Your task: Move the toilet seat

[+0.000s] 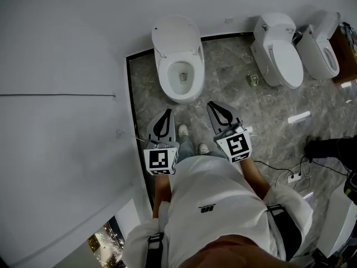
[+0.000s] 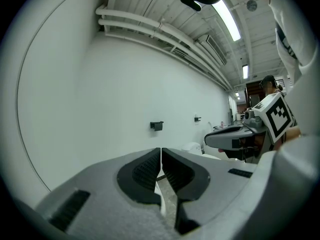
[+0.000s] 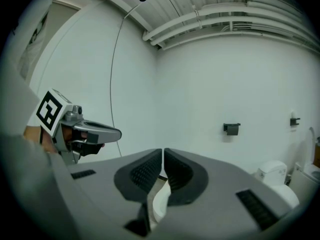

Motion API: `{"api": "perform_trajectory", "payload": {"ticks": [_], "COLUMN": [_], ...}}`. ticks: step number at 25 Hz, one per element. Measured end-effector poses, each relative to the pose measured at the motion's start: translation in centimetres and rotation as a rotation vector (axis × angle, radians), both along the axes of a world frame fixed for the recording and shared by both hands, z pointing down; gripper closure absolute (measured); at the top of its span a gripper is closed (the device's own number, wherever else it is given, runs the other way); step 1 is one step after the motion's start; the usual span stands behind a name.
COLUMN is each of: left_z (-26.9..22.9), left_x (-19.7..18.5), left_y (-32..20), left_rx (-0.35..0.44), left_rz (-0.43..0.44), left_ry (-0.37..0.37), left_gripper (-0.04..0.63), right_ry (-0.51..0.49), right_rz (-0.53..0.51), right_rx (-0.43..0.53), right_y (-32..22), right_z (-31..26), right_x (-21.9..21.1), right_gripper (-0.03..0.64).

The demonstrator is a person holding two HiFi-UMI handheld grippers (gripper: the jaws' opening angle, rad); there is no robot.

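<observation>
A white toilet (image 1: 179,71) stands against the wall ahead of me, its lid (image 1: 176,33) raised and the bowl showing inside the seat ring (image 1: 163,78). My left gripper (image 1: 167,112) and right gripper (image 1: 212,104) hang side by side just short of the bowl's front edge, both pointing at it and touching nothing. In the left gripper view the left gripper (image 2: 160,149) is shut with nothing between its pads, and the right gripper (image 2: 235,137) shows beside it. The right gripper (image 3: 163,150) is likewise shut and empty, with the left gripper (image 3: 87,131) off to its left.
Two more white toilets (image 1: 280,53) (image 1: 322,50) stand to the right. A small object (image 1: 254,80), a white bar (image 1: 299,117) and a power strip with cables (image 1: 291,177) lie on the marble floor. A white wall (image 1: 61,94) runs along the left. A black holder (image 3: 231,128) hangs on the far wall.
</observation>
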State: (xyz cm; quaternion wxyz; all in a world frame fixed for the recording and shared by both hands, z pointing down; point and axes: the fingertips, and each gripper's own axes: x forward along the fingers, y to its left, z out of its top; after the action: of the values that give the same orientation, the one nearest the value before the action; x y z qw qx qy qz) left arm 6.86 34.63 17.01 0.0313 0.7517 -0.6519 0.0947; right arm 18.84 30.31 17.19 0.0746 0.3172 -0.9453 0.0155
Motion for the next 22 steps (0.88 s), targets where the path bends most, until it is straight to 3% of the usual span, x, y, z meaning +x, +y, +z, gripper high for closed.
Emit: {"api": "perform_trajectory", "payload": {"ticks": [22], "left_z": [0.9], "left_x": [-11.5], "left_y": [-10.4], "left_rx": [-0.005], "left_rz": [0.134], "left_ry": [0.035], "left_gripper": [0.561], "right_ry": [0.037], "right_rz": [0.147], "right_rx": [-0.011], "right_y": [-8.5], "right_z": [0.5], "right_x": [-10.6], "right_gripper": [0.580]}}
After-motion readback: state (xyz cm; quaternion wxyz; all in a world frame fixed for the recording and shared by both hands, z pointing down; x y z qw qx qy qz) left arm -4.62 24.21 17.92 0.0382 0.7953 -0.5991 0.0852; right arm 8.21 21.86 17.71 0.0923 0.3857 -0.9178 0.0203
